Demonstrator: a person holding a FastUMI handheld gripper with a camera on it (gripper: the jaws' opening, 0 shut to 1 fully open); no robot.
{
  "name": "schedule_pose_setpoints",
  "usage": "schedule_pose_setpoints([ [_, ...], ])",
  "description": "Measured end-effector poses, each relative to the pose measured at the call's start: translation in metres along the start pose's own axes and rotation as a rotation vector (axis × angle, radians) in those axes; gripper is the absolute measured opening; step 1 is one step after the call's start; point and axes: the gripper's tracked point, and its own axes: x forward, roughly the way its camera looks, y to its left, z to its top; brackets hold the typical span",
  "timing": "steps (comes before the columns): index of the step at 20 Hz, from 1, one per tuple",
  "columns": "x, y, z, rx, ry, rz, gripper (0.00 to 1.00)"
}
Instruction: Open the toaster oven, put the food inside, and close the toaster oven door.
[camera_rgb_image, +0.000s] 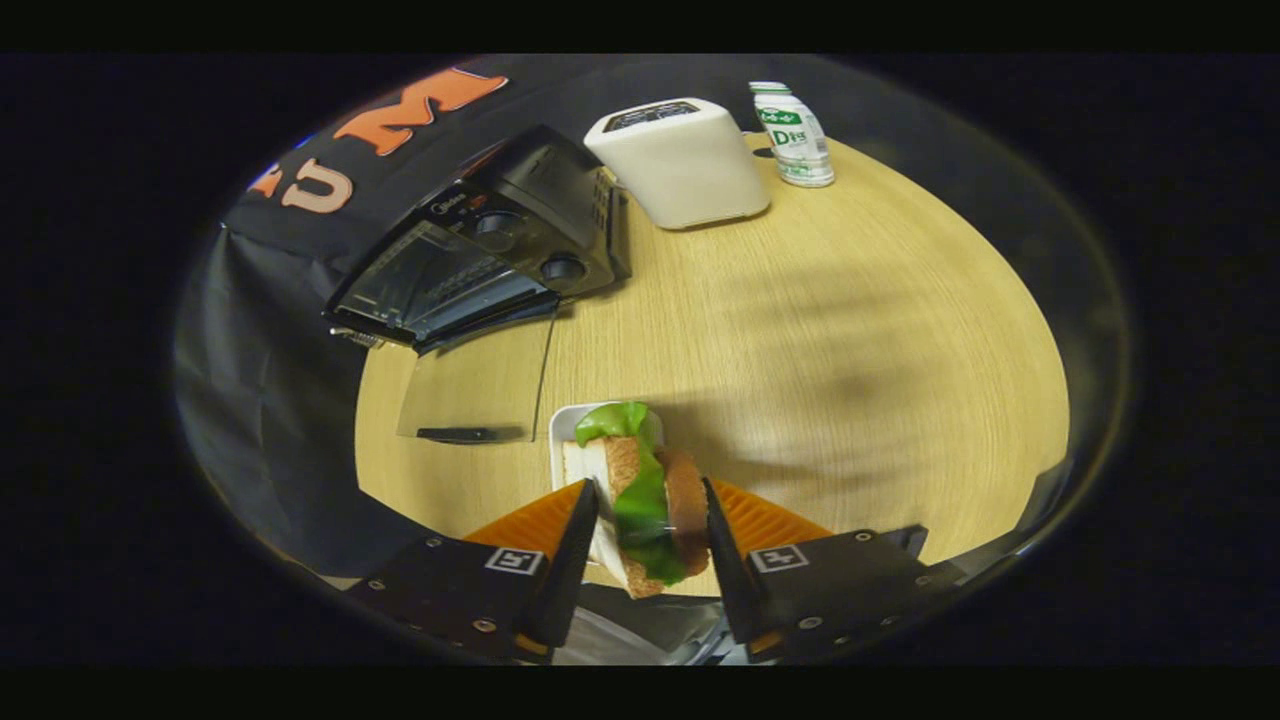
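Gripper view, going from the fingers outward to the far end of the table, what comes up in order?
Hand-held gripper closed on the sandwich → white plate → open toaster oven → white toaster → small bottle.

1. Gripper (650, 535): one two-finger unit, seen from its own camera, both fingers reaching forward.
2. Finger spacing: narrowed to a moderate gap, the two inner faces roughly parallel.
3. Contact: both fingers press on the sandwich (648, 500), one on each flat side.
4. Finger bodies: ribbed outer flanks, a square marker on each base.
5. Attitude: angled downward toward the table surface.
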Motion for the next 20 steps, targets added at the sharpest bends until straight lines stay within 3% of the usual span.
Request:
schedule_pose_setpoints([
  [2,-0.005,0.006,0.006,0.019,-0.03,0.028,0.43],
  [6,-0.01,0.009,0.004,-0.002,-0.02,0.006,0.29],
  [8,-0.017,0.011,0.008,0.011,-0.037,0.0,0.29],
  [13,-0.038,0.035,0.034,0.086,-0.163,0.083,0.28],
  [18,-0.044,0.079,0.063,0.273,-0.321,0.255,0.28],
  [20,-0.035,0.094,0.067,0.319,-0.352,0.289,0.28],
])
